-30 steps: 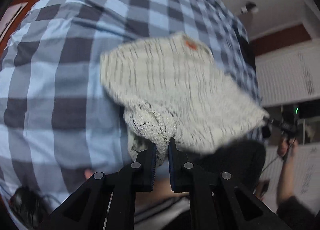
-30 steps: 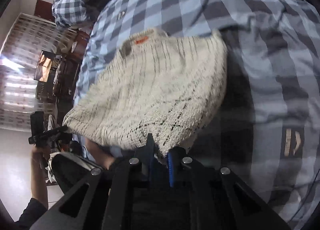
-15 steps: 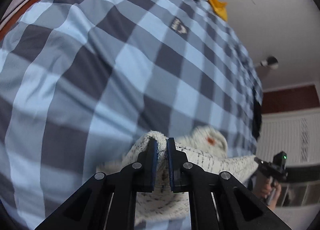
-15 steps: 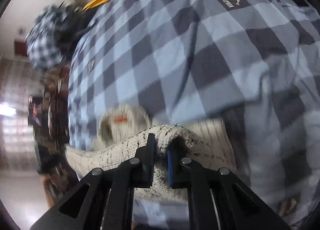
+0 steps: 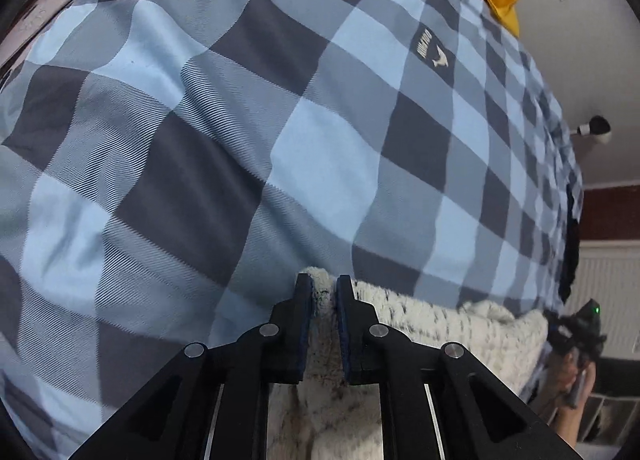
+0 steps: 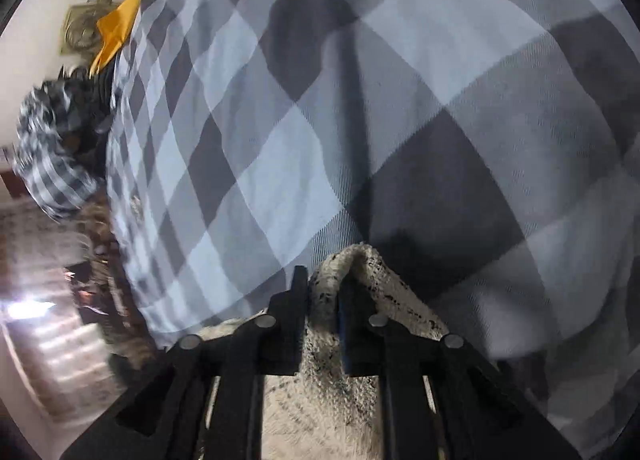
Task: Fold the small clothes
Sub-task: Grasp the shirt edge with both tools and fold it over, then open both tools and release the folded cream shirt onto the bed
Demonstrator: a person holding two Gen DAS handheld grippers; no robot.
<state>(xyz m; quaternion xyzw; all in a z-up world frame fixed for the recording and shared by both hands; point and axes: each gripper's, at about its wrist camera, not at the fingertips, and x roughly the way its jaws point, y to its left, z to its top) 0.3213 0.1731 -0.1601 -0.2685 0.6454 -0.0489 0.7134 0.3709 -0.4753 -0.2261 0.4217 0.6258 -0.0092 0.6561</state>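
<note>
Fuzzy white knit garment (image 5: pixel 440 324), lifted a second earlier, now lay low on the checked bed cover (image 5: pixel 240 140), left gripper (image 5: pixel 324 292) and right gripper (image 6: pixel 324 288) jaws opening around its edge, so fold seemingly laid.

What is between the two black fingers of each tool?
A fold of the white sweater, in both wrist views; both tools, left and right, are opening.

Home bedroom, bed under a blue checked duvet (image 5: pixel 248 132), crumpled checked bedding (image 6: pixel 52 164) heaped beside it, white radiator (image 5: pixel 608 284)
</note>
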